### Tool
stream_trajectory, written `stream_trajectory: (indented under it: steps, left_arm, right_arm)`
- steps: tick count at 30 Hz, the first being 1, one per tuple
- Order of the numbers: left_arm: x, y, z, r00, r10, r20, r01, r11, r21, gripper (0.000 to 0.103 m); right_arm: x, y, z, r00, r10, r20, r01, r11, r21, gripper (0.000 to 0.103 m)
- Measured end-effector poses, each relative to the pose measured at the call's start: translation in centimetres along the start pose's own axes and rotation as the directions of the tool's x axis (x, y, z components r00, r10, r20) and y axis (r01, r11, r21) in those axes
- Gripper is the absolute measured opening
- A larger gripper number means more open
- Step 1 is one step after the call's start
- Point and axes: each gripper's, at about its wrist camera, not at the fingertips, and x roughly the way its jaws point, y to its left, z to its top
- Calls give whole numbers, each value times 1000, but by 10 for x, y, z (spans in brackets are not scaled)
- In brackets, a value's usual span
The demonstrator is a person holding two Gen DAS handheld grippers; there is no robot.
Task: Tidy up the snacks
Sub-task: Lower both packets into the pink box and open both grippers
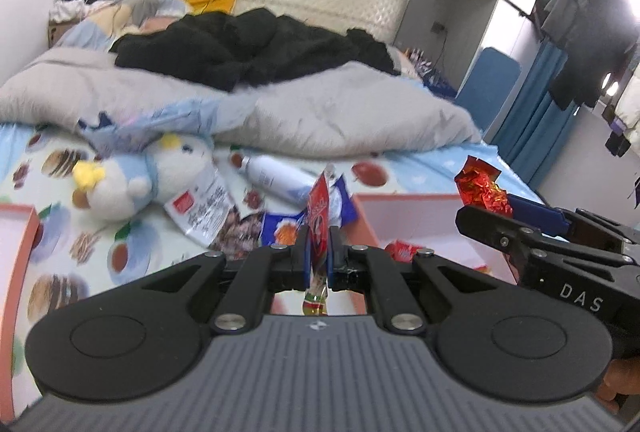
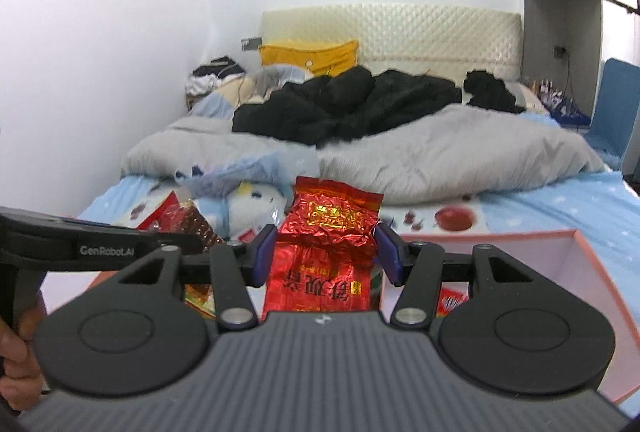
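Left wrist view, left gripper (image 1: 319, 244): jaws closed on a thin red sachet (image 1: 318, 208), pinched edge-on; its long axis runs upright, top standing above the fingertips, tail hanging below them.
Left wrist view, box: a pink box (image 1: 404, 197) with a salmon rim lies just beyond and to the right of the held sachet; one red packet (image 1: 403, 250) already rests inside.
Left wrist view, right gripper (image 1: 490, 208): enters from the right, carrying a crumpled red foil packet (image 1: 482, 188) above the box's right part.
Left wrist view, loose snacks: a blue-and-white packet (image 1: 280, 228) and a white printed packet (image 1: 200, 208) lie on the bed sheet (image 1: 420, 164), ahead and left, beside a plush toy (image 1: 140, 180).
Right wrist view, right gripper (image 2: 326, 252): jaws stand half apart and grip the red foil packet (image 2: 326, 244) by its sides; long axis runs from camera to bed.
Right wrist view, box: the pink box (image 2: 592, 272) sits directly below and to the right.
Nearer arm, judged: the right gripper is already over the box; the left needs a short rightward shift.
Seen only here: the right view shows the foil packet's printed face and width; the left view alone shows the unsorted packets.
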Motion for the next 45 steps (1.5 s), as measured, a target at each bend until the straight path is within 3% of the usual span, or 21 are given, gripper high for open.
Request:
stream_trajectory:
  steps: [13, 21, 31, 38, 45]
  left_arm:
    - [26, -67, 22, 993, -116, 18, 115, 991, 61, 8]
    - [68, -117, 12, 985, -164, -52, 169, 980, 108, 8]
    - [142, -163, -13, 968, -157, -196, 185, 974, 133, 8]
    - [182, -172, -29, 952, -129, -278, 172, 975, 138, 9]
    - [196, -165, -44, 938, -124, -325, 167, 980, 109, 10]
  right_arm:
    - [-15, -49, 13, 994, -92, 53, 92, 996, 1, 56]
    - [-7, -103, -13, 984, -179, -17, 180, 981, 67, 56]
    - [18, -174, -56, 959, -236, -153, 260, 953, 158, 56]
    - [36, -184, -83, 943, -232, -237, 266, 956, 124, 56]
    - [42, -190, -100, 935, -217, -280, 263, 955, 138, 58]
